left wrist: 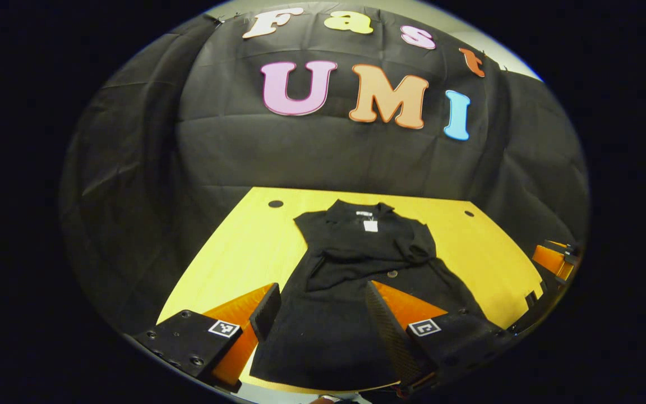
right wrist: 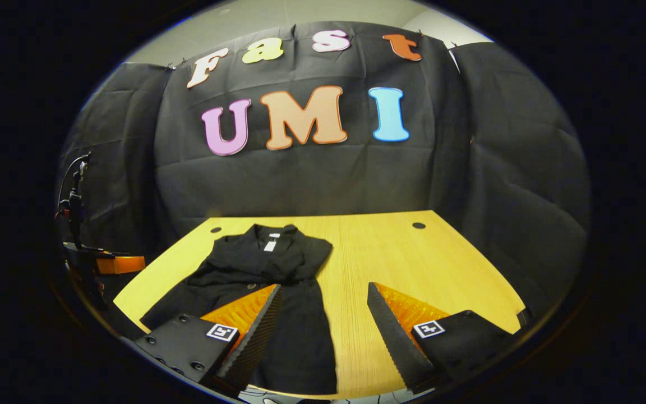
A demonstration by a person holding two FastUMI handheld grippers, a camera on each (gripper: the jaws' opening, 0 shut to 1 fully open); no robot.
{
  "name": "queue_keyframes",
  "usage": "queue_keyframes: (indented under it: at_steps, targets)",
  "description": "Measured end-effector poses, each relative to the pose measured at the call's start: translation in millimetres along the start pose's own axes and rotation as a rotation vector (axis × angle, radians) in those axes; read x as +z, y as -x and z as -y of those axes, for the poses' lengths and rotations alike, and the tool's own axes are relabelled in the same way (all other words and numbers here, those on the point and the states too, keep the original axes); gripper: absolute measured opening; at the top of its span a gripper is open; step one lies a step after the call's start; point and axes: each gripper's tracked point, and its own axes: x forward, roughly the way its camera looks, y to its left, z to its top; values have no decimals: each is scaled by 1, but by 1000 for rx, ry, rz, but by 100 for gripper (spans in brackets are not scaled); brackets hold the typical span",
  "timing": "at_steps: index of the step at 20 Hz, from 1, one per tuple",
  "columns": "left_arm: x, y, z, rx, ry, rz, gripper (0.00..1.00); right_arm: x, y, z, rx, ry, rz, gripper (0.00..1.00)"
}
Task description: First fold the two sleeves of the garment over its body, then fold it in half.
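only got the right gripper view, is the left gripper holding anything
Observer: No. The left gripper is open above the garment, with its lower half showing between the fingers.
Operator: my own finger hides the near hem, how does it lie
Observer: The hem lies flat and unfolded by the near edge of the table.
Operator: sleeves in?
Observer: A sleeve lies folded across the body, its end reaching the far side of the chest. The other looks tucked in beneath it, but I cannot be sure.
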Motion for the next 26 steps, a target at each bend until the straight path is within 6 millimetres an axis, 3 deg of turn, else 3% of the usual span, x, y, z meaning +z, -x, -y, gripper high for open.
queue_keyframes:
  at_steps: [1, 2, 11, 15, 18, 19, 20, 21, 23, 26]
  targets:
    - [-11, 0, -3, 2, -1, -29, 94, -10, -1, -2, 0, 6, -22, 94]
    - [-21, 1, -6, 3, -1, -51, 94, -20, 0, -4, 0, 12, -45, 98]
    - [-98, -1, -34, 40, -3, -217, 94, -110, -2, -6, -21, 38, -274, 98]
    - [-118, 0, -37, 55, 9, -280, 94, -139, -4, -3, -29, 50, -362, 94]
    - [-138, -1, -45, 74, 0, -324, 95, -164, -6, -2, -29, 51, -439, 98]
    - [-143, 0, -46, 79, -4, -337, 95, -171, -7, -1, -27, 52, -463, 94]
    - [-148, -1, -47, 81, -4, -346, 95, -177, -7, -2, -24, 51, -487, 98]
    - [-153, 0, -47, 82, -1, -358, 95, -183, -8, -2, -22, 53, -509, 94]
    - [-162, 0, -48, 91, 2, -377, 95, -188, -14, -2, -27, 66, -546, 99]
    - [-162, -2, -48, 98, -10, -373, 95, -196, -17, -4, -15, 76, -574, 94]
